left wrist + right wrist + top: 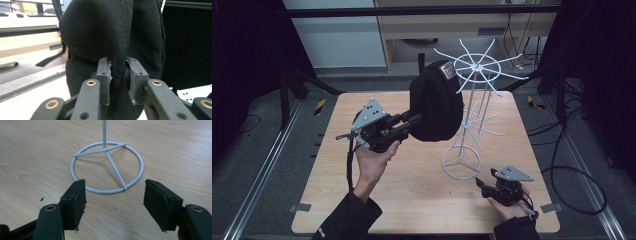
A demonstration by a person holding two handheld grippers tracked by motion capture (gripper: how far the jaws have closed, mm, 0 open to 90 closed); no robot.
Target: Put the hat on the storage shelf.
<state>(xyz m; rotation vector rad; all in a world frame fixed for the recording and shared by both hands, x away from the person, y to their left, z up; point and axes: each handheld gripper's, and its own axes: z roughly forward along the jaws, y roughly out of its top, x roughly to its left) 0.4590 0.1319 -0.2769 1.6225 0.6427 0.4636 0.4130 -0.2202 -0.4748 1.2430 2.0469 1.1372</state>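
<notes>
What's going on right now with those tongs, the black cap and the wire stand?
Left tongs around black cap's fabric fold, cap at white wire stand's top. Right tongs open, empty, near stand's base ring. Nothing in the way.

The high view looks forward and down from above the person's side, taking in the whole wooden counter (412,200) and the floor around it. The left gripper view rides on the left hand-held gripper (119,75) and looks along its jaws, very close to a black cap (112,32), which the high view also shows. The right gripper view sits low on the right hand-held gripper (115,202), facing the ring base of the white wire stand (107,167) close ahead, also seen from above.
</notes>
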